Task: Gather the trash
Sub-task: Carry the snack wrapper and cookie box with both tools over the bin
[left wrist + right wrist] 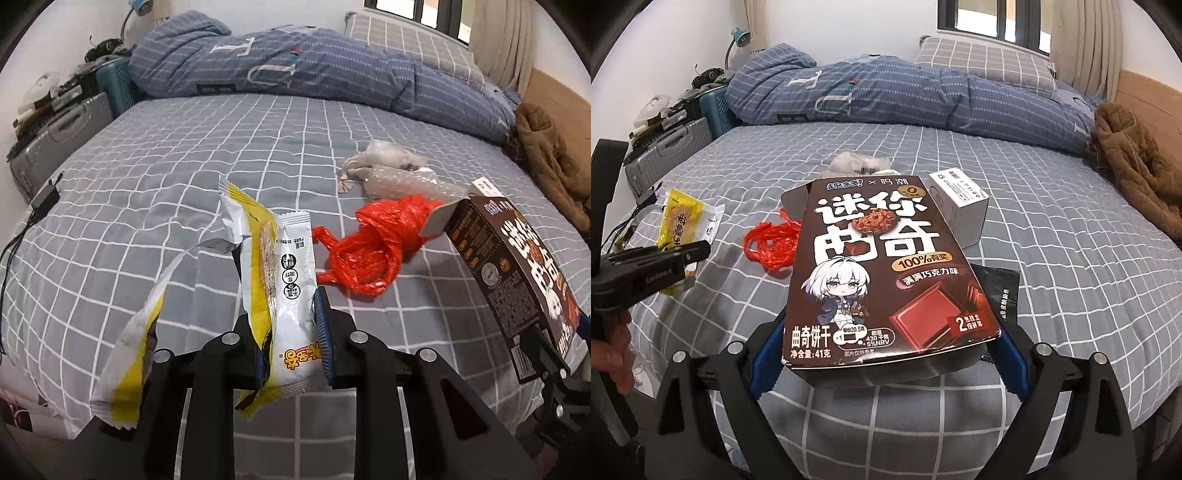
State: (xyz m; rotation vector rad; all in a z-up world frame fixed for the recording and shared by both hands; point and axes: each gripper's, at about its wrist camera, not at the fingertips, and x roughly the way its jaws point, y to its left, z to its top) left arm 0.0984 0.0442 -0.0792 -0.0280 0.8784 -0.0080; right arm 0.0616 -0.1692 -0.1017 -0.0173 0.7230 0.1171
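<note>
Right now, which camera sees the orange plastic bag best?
The left wrist view: the orange plastic bag lies whole and unblocked on the bed. In the right wrist view, the cookie box hides part of the bag.

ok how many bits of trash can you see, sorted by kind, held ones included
Snack wrappers: 1, the yellow and white wrapper in the left gripper
Boxes: 2, the brown cookie box in the right gripper and the small white box
Plastic bags: 3, the red bag, the clear bags and the black pouch
Total: 6
</note>
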